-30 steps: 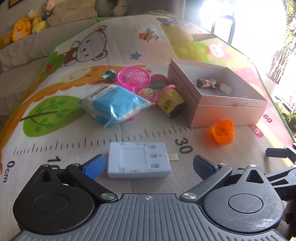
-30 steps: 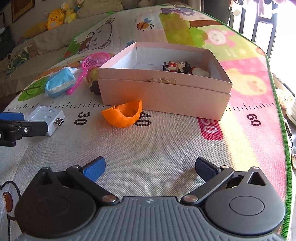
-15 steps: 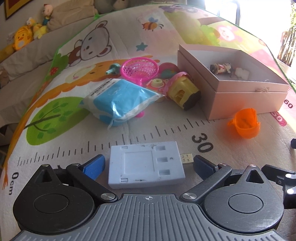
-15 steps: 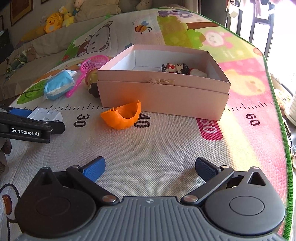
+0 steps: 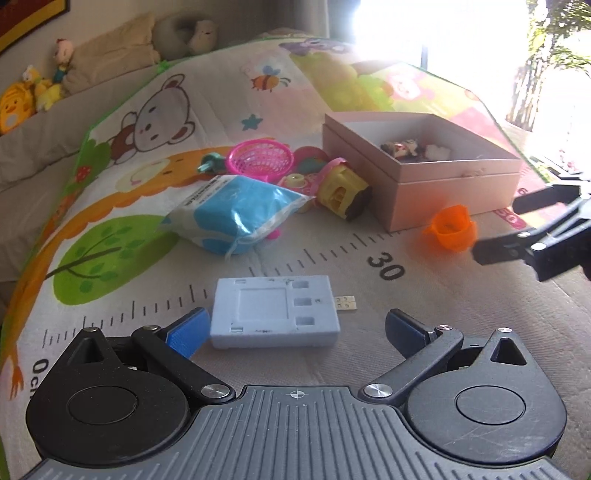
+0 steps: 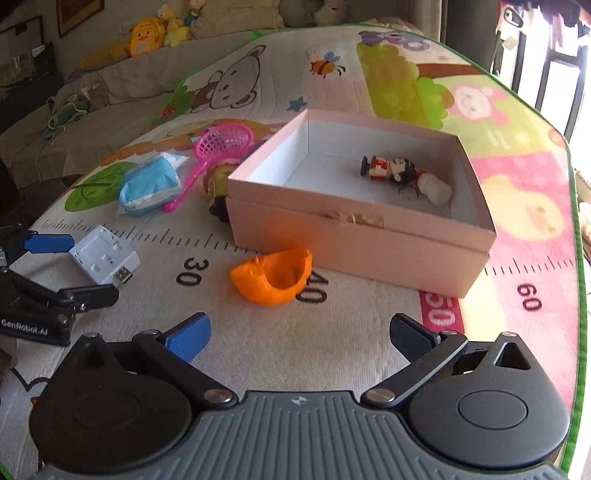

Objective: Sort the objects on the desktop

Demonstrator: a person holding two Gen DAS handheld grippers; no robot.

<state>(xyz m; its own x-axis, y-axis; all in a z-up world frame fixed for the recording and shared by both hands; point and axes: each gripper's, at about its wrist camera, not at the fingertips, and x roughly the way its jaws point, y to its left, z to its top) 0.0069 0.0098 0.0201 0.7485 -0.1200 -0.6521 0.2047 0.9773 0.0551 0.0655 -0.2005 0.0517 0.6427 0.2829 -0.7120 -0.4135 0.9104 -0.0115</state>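
Note:
A pale blue flat USB device [image 5: 275, 317] lies on the play mat between the open fingers of my left gripper [image 5: 295, 332]; the left blue pad [image 5: 186, 332] is close beside its edge. It also shows in the right wrist view [image 6: 103, 258], with the left gripper [image 6: 70, 267] around it. My right gripper [image 6: 299, 334] is open and empty, just short of an orange cup [image 6: 273, 280] lying on its side. The pink open box [image 6: 362, 221] holds a small doll figure [image 6: 388, 170] and a white piece [image 6: 437, 190].
A blue tissue pack [image 5: 236, 214], a pink net scoop [image 5: 260, 160], a yellow toy [image 5: 341, 190] and small toys lie left of the box [image 5: 424, 173]. My right gripper [image 5: 532, 229] reaches in beside the orange cup [image 5: 452, 229]. Plush toys [image 6: 147, 33] sit far back.
My left gripper has closed in on the USB device, which now lies between its fingers. My right gripper has moved forward towards the orange cup and box.

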